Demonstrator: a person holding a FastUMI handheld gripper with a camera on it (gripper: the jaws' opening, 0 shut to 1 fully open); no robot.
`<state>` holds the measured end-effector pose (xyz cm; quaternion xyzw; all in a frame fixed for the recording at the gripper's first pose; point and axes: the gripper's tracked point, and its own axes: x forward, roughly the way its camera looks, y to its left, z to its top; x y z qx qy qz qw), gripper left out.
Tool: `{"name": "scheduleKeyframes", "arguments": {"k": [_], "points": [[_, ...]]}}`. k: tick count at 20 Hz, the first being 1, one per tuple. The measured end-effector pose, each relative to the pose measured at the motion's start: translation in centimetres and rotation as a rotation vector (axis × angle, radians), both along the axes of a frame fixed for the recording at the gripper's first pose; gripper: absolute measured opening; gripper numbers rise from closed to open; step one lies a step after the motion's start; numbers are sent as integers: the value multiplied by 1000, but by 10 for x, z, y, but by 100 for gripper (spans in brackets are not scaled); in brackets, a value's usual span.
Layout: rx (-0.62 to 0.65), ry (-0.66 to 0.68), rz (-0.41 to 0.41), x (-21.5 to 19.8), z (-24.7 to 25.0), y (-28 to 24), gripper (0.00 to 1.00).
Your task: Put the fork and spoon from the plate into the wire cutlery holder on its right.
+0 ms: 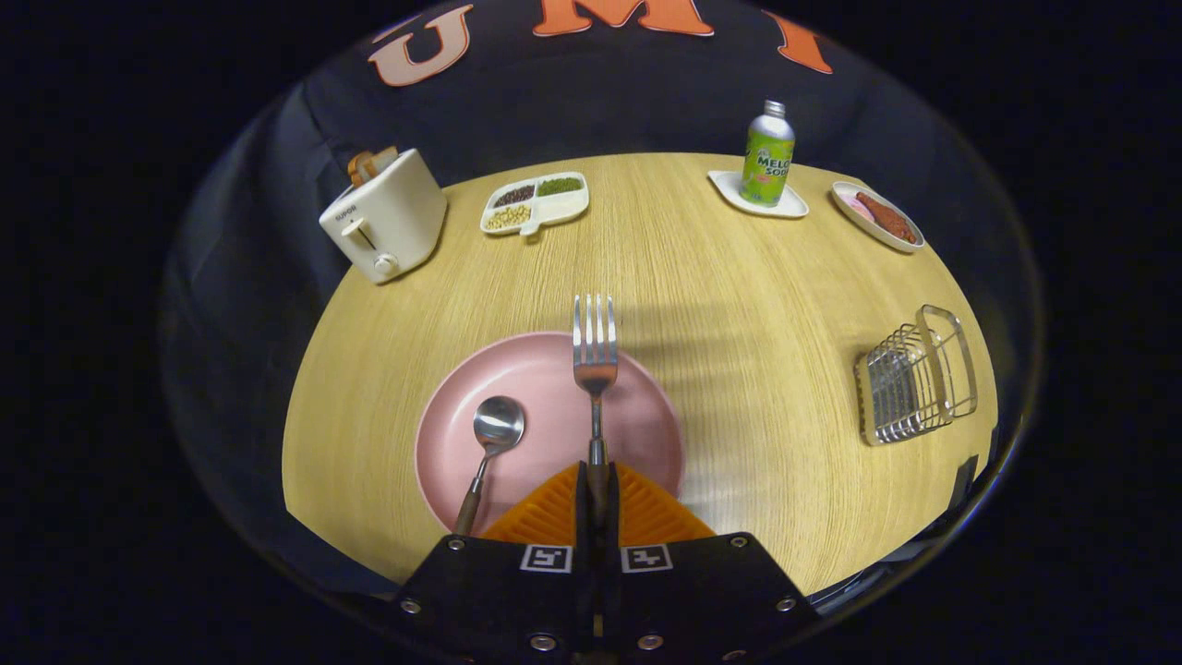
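My gripper is shut on the handle of the fork, both fingers pressed against it. The fork sticks straight ahead, tines far, lifted above the pink plate and casting a shadow on the table to its right. The spoon lies on the plate just left of the fingers, bowl up, its wooden handle running back past the plate's near rim. The wire cutlery holder stands on the table well to the right of the plate.
On the round wooden table, a cream toaster sits at the far left, a divided snack dish beyond the plate, a green bottle on a white coaster and a small dish with food at the far right.
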<state>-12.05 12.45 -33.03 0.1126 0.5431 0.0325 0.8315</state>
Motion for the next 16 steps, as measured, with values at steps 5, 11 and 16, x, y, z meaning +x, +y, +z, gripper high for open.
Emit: {"name": "scheduleKeyframes", "arguments": {"k": [5,11,16], "points": [[-48,-67,-51,12,27,-57,5],[-114,-164,-156,26,68,-143,5],[-193,-165,-192,15,77,-206,5]]}}
